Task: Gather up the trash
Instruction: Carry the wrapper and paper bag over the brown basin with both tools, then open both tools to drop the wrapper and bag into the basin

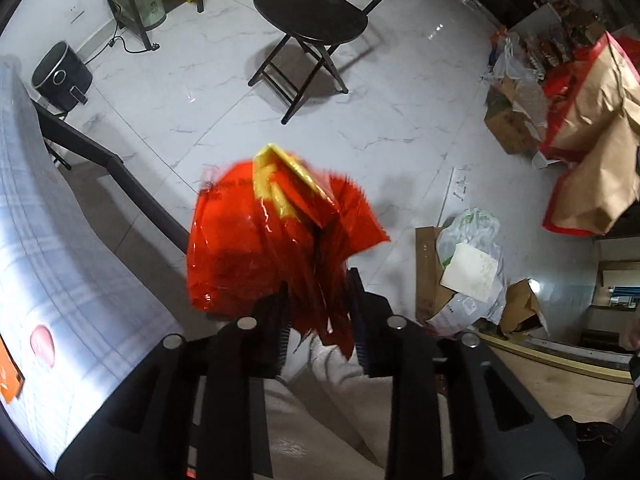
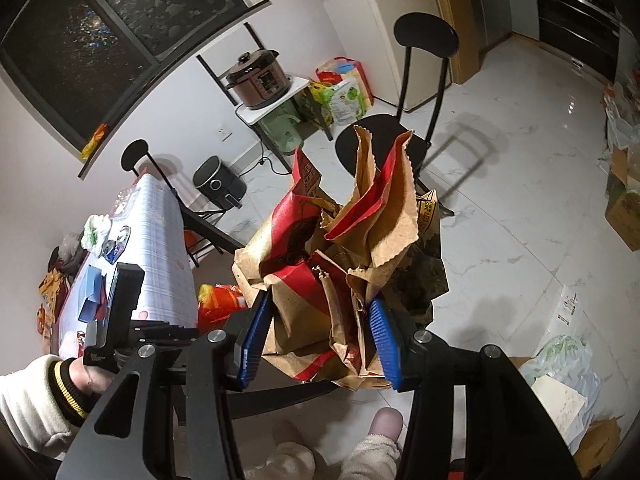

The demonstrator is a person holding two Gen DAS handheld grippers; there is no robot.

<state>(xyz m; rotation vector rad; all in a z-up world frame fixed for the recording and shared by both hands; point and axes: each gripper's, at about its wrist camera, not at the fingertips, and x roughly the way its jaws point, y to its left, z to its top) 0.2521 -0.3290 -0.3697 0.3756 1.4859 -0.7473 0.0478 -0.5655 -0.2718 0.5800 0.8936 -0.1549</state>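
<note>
The left wrist view looks almost straight down at the white marble floor [image 1: 400, 120]. The left gripper [image 1: 320, 320] has a crumpled red and yellow wrapper [image 1: 272, 236] between its fingers [image 1: 362, 320]; the fingers stand a little apart, and the wrapper is blurred, so whether the pads press on it is hard to tell. This view alone shows a pile on the floor to the right: a white plastic bag [image 1: 472, 264] with a white card on top, lying on flattened cardboard [image 1: 426, 272], and further off a big brown and red paper bag [image 1: 592, 152] beside a cardboard box [image 1: 508, 128]. A black round stool [image 1: 310, 10] stands on the floor ahead.

The right wrist view shows what the left does not: the right gripper [image 2: 320, 336], its blue-padded fingers [image 2: 384, 340] pinching a crumpled brown and red paper bag [image 2: 344, 248], whose torn open mouth faces up. What lies inside is hidden by the folds. In this view the wrapper shows only as a red and yellow scrap [image 2: 220, 304] low beside the paper bag, left of it. The person's left hand [image 2: 94, 376], in a cream sleeve with a yellow-striped cuff, grips the other tool's handle.

A tabletop [image 2: 160, 240] under a pale checked cloth carries blue packets and small clutter. Behind it are a dark window [image 2: 112, 40], a brown pressure cooker [image 2: 258, 80] on a small rack, a black air fryer [image 2: 218, 186] on the floor, and a black chair [image 2: 424, 40].
</note>
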